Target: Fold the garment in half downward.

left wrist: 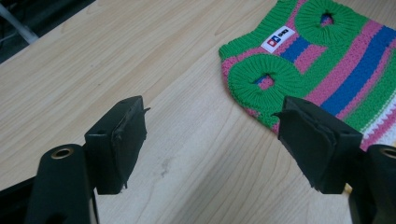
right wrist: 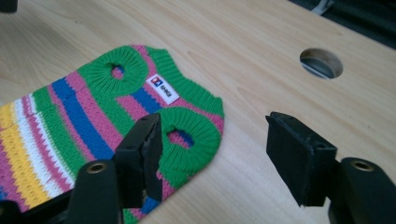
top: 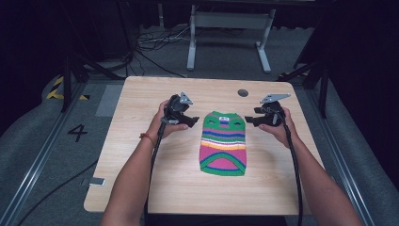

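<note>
A: Two hand-held grippers flank one small knitted garment. Starting at the left: why is the left hand-held gripper (top: 194, 123) parked just beside the striped sweater (top: 224, 143) rather than on it?

B: I'd say it is lining up on the near shoulder. In the left gripper view its jaws are spread, with bare worktop (top: 141, 155) between them and one jaw overlapping the edge of the green armhole ring (left wrist: 263, 79). Nothing is pinched.

A: And the sweater itself?

B: It lies flat in the middle of the worktop, neck end away from the person and hem towards them, the white label (right wrist: 162, 88) at the collar facing up. Spread out like that, both armholes are easy to reach from either side.

A: Then the right side?

B: The right hand-held gripper (top: 247, 120) mirrors the left, near the opposite shoulder. Its jaws are also spread and hold nothing; in the right gripper view one jaw stands over the other armhole ring (right wrist: 189, 135), the other over bare wood. The round hole (right wrist: 321, 62) in the worktop sits well beyond it.

A: So a two-sided pickup or fold?

B: That's my reading: symmetric placement suits gripping both shoulders at once.
</note>
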Tool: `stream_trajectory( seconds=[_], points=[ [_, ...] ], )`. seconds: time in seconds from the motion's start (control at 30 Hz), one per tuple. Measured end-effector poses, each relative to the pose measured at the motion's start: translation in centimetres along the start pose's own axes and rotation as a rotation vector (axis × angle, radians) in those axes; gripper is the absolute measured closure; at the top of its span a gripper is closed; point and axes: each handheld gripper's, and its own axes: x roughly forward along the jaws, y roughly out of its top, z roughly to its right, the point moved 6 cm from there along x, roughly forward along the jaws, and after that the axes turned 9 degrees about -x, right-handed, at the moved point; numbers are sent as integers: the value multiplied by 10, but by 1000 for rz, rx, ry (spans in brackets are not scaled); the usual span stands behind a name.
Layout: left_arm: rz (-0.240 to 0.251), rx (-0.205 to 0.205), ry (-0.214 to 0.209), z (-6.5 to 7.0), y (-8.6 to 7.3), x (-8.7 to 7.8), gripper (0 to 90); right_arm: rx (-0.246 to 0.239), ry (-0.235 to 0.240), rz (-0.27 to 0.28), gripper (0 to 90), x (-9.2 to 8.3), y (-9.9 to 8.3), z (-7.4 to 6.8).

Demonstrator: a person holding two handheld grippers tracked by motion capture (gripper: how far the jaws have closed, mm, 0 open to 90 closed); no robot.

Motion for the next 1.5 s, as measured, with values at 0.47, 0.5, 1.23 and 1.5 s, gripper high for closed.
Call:
stream_trajectory(
  seconds=[0.47, 0.5, 1.23, 1.5],
  points=[
    [-26, 4, -7, 1, 26, 40, 373, -16, 11, -45, 446, 40, 15, 3],
    [-26, 4, -7, 1, 26, 40, 373, -16, 11, -45, 446, 40, 15, 3],
    [-85, -115, -55, 6, 14, 95, 590, 91, 13, -96, 424, 85, -8, 12],
    [-57, -145, -12, 6, 12, 94, 466, 70, 60, -103, 503, 85, -10, 10]
  ],
)
